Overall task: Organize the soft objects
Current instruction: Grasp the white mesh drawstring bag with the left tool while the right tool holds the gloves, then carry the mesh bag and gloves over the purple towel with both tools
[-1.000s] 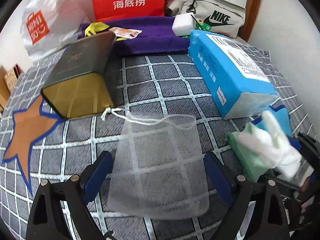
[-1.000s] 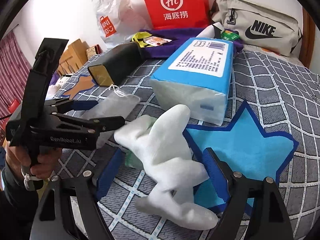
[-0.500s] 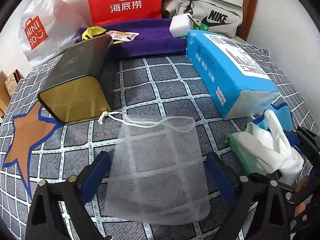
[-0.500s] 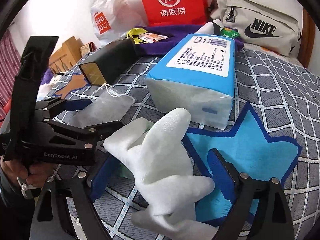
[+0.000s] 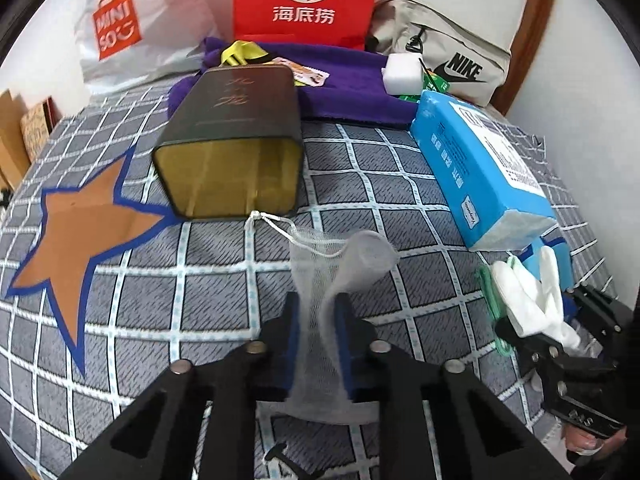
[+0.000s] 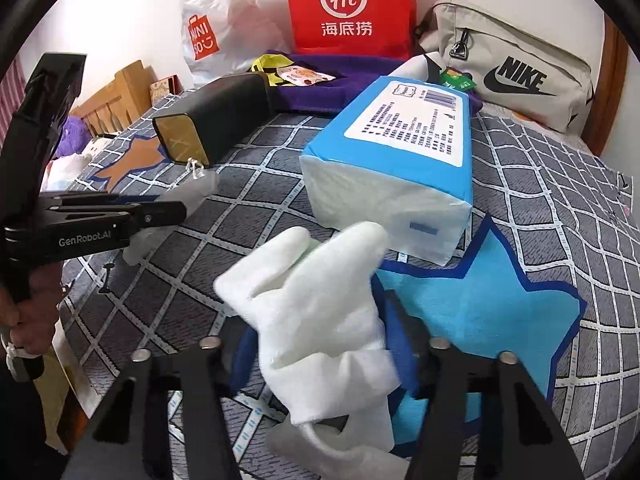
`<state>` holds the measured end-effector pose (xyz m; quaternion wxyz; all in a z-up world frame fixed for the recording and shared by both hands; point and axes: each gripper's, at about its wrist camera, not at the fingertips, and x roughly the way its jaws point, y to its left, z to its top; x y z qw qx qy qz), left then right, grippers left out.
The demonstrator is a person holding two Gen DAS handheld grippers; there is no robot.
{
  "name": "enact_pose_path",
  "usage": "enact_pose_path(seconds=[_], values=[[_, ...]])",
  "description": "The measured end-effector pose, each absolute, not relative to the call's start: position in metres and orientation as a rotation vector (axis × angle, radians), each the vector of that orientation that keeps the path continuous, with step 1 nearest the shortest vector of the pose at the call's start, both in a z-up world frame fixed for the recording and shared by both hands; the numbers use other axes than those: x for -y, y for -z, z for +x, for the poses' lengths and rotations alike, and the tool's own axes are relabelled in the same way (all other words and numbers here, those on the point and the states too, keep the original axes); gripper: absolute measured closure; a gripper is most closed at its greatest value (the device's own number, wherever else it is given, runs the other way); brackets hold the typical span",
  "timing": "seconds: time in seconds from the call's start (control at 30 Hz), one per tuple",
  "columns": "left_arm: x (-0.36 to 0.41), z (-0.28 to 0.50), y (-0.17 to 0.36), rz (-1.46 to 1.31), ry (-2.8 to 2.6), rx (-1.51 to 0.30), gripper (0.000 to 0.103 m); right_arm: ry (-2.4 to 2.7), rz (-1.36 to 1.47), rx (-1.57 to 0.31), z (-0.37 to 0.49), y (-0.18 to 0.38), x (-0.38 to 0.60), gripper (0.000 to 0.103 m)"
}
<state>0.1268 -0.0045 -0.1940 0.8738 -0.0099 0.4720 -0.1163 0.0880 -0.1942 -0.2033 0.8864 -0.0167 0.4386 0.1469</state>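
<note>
– What can go wrong here?

– The big blue pack of paper tissues (image 6: pixel 404 160) lies just beside the white cloth glove (image 6: pixel 320 320). If the glove swings on the way up, it may bump the pack. The dark tin box with the gold inside (image 5: pixel 232 152) lies on its side, mouth open toward the see-through white net bag with a string (image 5: pixel 320 280). The string's knot sits right at the box's edge and may catch there.

– And the net bag itself?

– It is thin and floppy. It may slide out of the pinch.

– How are the claws?

– The left claw (image 5: pixel 318 344) is squeezed almost all the way, with the net bag bunched between its blue pads on the grey checked bed cover (image 5: pixel 400 208). The right claw (image 6: pixel 316 356) is partly open and closing; the white glove stands between its pads, by the blue star patch (image 6: pixel 480 312). The pads look like they press it.
</note>
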Motion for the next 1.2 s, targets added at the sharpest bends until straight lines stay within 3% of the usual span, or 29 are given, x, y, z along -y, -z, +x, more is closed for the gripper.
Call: enact_pose_path(seconds=[0.1,0.2,1.2], values=[[0.000,0.121,0.193,-0.040,0.244,-0.992,0.092,-0.314,-0.008,-0.925,0.086,0.200,0.197,0.079],[-0.005,0.116,0.190,-0.057,0.231,-0.994,0.092,-0.311,0.006,-0.931,0.083,0.195,0.200,0.085],[-0.015,0.127,0.089,-0.069,0.191,-0.838,0.092,-0.314,0.043,-0.789,0.105,0.089,0.210,0.085]])
